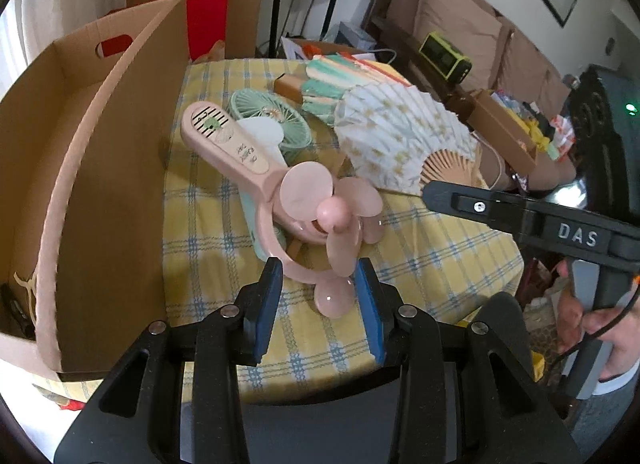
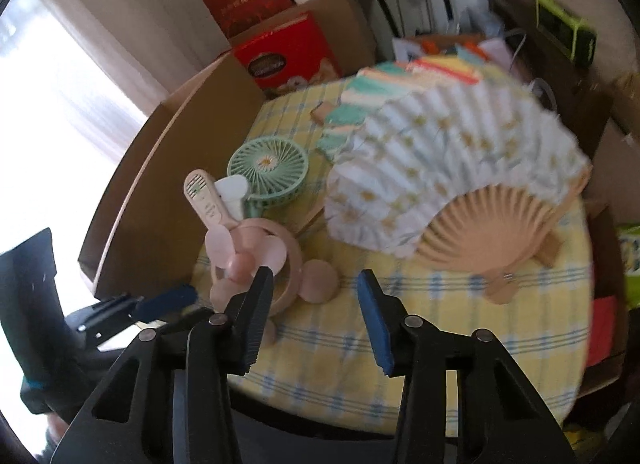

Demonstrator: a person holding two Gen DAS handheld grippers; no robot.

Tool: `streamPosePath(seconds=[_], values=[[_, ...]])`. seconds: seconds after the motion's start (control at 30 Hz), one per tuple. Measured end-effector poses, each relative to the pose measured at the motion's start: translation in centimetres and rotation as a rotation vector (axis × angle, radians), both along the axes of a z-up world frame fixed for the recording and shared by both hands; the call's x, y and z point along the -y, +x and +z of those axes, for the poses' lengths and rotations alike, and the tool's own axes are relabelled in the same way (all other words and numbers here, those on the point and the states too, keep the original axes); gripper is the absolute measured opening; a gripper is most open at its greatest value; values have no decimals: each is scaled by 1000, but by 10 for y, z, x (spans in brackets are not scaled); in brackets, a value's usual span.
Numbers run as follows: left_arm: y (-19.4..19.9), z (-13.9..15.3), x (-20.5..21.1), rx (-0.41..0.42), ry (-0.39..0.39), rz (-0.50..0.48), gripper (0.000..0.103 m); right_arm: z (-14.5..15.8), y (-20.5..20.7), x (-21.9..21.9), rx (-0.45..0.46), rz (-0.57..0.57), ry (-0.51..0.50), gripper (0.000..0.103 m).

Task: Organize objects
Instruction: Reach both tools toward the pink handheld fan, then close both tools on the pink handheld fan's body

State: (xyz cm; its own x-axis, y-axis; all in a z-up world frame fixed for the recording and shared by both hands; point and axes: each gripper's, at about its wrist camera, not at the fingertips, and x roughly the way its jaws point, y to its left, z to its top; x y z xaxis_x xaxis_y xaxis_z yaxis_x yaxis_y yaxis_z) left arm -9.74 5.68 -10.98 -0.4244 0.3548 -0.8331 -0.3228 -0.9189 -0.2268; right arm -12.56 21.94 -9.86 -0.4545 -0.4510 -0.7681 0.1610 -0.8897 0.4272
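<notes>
A pink hand-held fan (image 1: 280,192) lies on the yellow checked tablecloth (image 1: 424,284), handle pointing away. My left gripper (image 1: 320,276) is shut on its near end, one pad against the ring guard and the other against a blade. In the right wrist view the same pink fan (image 2: 256,248) lies at the lower left, and my right gripper (image 2: 314,280) stands open above it, the fan's round ear showing between the fingers without touching them. A green round fan (image 1: 280,120) and an open white paper fan (image 2: 452,168) lie behind.
A large open cardboard box (image 1: 100,184) stands along the table's left side. A striped folding fan (image 1: 340,80) lies at the back. Red boxes (image 2: 288,52) and a sofa are beyond the table. A person's hand (image 1: 600,328) holds the right gripper's handle.
</notes>
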Motion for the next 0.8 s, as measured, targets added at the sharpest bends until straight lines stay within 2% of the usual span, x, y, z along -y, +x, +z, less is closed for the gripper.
streamPosePath(seconds=[0.2,0.37,0.53,0.67,0.8], values=[[-3,-7,1,13,9,3,36,-11,-12,6,41,22,-108,46],[-7,-9,9,21,67,30,37,-10,-22,16,44,37,-118,46],[-11,-11,10,24,84,35,37,-13,-32,28,58,66,-131,46],[-17,-14,9,34,94,42,44,-17,-35,35,78,90,-152,56],[-22,-19,9,50,91,45,47,-19,-34,44,80,110,-138,58]])
